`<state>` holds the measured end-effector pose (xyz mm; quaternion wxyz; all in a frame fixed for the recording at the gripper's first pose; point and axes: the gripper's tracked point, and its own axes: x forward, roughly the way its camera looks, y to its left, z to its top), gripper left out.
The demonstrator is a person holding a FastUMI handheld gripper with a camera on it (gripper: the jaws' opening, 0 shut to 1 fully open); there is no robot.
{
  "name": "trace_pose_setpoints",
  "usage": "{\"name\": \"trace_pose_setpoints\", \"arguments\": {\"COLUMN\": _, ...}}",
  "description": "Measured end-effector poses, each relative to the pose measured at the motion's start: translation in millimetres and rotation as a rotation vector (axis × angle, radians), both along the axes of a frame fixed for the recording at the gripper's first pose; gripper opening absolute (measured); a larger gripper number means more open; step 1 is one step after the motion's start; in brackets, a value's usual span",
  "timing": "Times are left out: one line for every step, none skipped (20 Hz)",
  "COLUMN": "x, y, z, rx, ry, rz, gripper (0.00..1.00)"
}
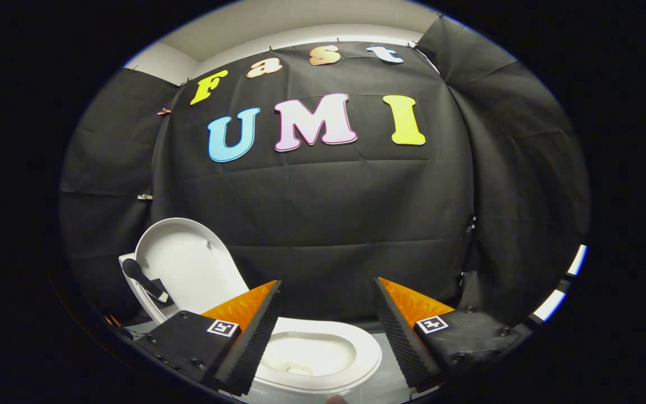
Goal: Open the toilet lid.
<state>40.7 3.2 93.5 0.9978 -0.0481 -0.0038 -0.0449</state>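
Gripper [327,331] spread wide above the glossy oval toilet seat [351,359]; smooth rounded lid [188,269] apparently upright.

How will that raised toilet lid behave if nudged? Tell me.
The toilet lid looks like rigid, glossy plastic, so probably stiff and slippery. It stands tilted back beyond the open gripper, which touches nothing; a forward push would likely swing it down on its hinge.

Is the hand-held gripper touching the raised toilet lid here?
Apart. In the gripper view the hand-held gripper is open, holding nothing; the toilet lid stands upright beyond its fingers.
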Motion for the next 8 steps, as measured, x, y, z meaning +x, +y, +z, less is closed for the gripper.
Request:
{"name": "trace_pose_setpoints", "arguments": {"x": -0.6, "y": 0.4, "z": -0.1, "rx": 0.002, "ry": 0.003, "rz": -0.002, "gripper": 0.99}}
{"name": "trace_pose_setpoints", "arguments": {"x": 0.0, "y": -0.3, "z": -0.4, "rx": 0.002, "ry": 0.003, "rz": -0.002, "gripper": 0.99}}
{"name": "trace_pose_setpoints", "arguments": {"x": -0.1, "y": -0.5, "z": -0.6, "rx": -0.001, "ry": 0.004, "rz": -0.002, "gripper": 0.99}}
{"name": "trace_pose_setpoints", "arguments": {"x": 0.2, "y": 0.4, "z": -1.5, "rx": -0.001, "ry": 0.006, "rz": -0.001, "gripper": 0.99}}
{"name": "trace_pose_setpoints", "arguments": {"x": 0.1, "y": 0.6, "z": -1.5, "rx": -0.002, "ry": 0.005, "rz": 0.000, "gripper": 0.99}}
{"name": "trace_pose_setpoints", "arguments": {"x": -0.1, "y": 0.7, "z": -1.1, "rx": -0.003, "ry": 0.005, "rz": 0.000, "gripper": 0.99}}
{"name": "trace_pose_setpoints", "arguments": {"x": -0.2, "y": 1.2, "z": -1.6, "rx": -0.003, "ry": 0.007, "rz": 0.001, "gripper": 0.99}}
{"name": "trace_pose_setpoints", "arguments": {"x": 0.1, "y": 0.9, "z": -2.3, "rx": -0.003, "ry": 0.008, "rz": 0.002, "gripper": 0.99}}
